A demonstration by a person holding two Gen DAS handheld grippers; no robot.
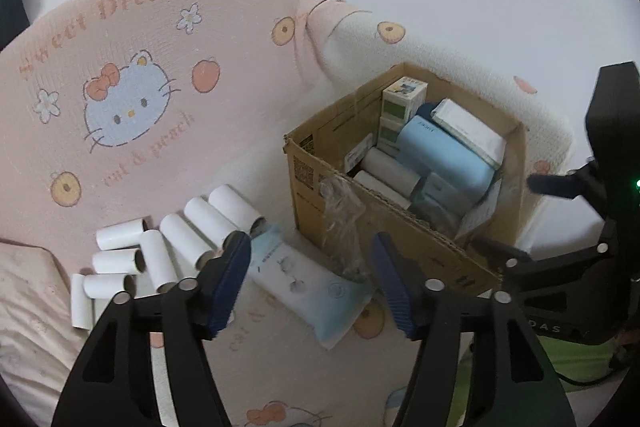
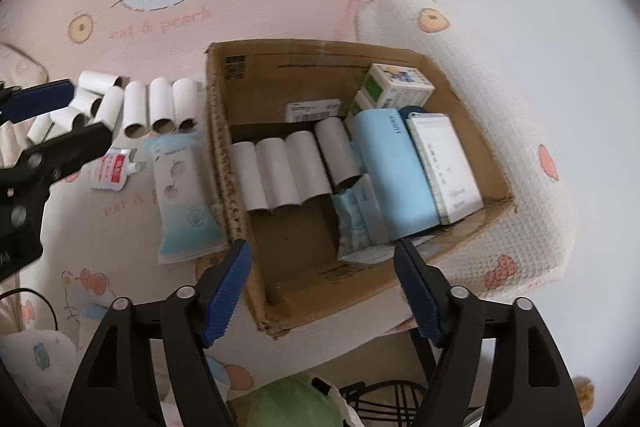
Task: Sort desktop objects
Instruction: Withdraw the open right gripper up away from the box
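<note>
An open cardboard box [image 2: 280, 75] stands on a pink cat-print blanket [image 1: 140, 47]. It holds several white paper tubes [image 2: 280, 171], a light-blue case [image 2: 392, 171], a white booklet [image 2: 444, 163] and small green-and-white cartons [image 2: 396, 87]. More white tubes [image 1: 176, 239] lie in a loose row on the blanket left of the box, beside a pale-blue wipes pack [image 1: 304, 287] and a red-and-white sachet [image 2: 114, 167]. My left gripper [image 1: 310, 247] hangs open above the wipes pack with nothing held. My right gripper [image 2: 322, 251] is open over the box's near wall, also holding nothing.
The box [image 1: 400, 227] has a strip of crumpled clear tape [image 1: 340, 211] hanging off its near corner. A white wall rises behind the blanket. Green fabric [image 2: 288, 403] and a black wire rack [image 2: 384, 403] lie below the bed's edge.
</note>
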